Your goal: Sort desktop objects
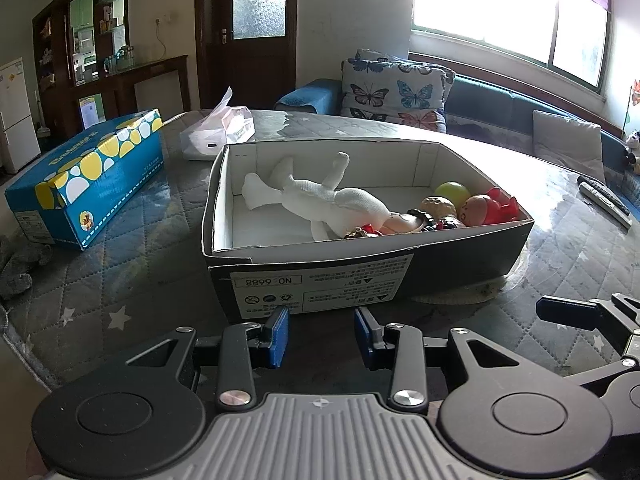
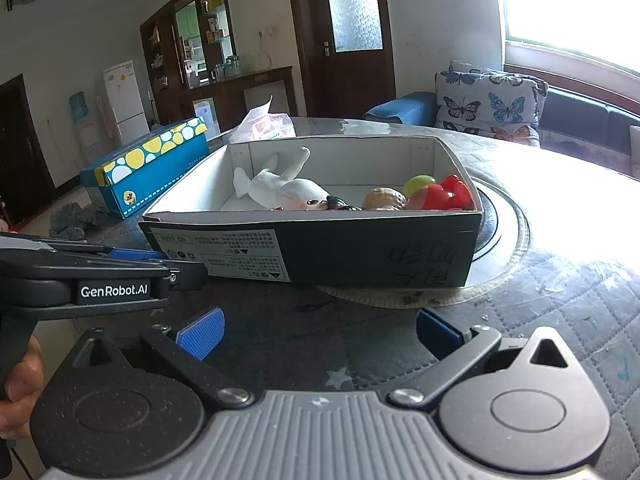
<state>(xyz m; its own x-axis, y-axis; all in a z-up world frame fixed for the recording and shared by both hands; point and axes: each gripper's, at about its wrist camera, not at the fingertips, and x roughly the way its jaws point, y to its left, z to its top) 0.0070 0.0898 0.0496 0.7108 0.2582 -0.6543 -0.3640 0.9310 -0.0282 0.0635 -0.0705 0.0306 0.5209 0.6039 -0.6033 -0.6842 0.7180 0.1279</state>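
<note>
A black cardboard box (image 1: 460,252) (image 2: 360,248) with a white inside stands on the quilted table. In it lie a white doll (image 1: 332,200) (image 2: 280,190), a green ball (image 1: 452,191) (image 2: 418,184), a tan walnut-like toy (image 1: 438,206) (image 2: 384,199) and a red toy (image 1: 502,204) (image 2: 448,194). My left gripper (image 1: 322,334) hovers open just before the box's near wall, nothing between its blue pads. My right gripper (image 2: 320,330) is open wide, also empty, near the box's long side. The left gripper's body (image 2: 100,276) shows at the left of the right wrist view.
A blue box with yellow and white dots (image 1: 88,176) (image 2: 148,164) lies left of the black box. A white plastic bag (image 1: 218,132) sits behind it. Remote controls (image 1: 604,198) rest at the table's right. A grey cloth (image 1: 20,268) lies at the left edge. A hand (image 2: 20,384) holds the left gripper.
</note>
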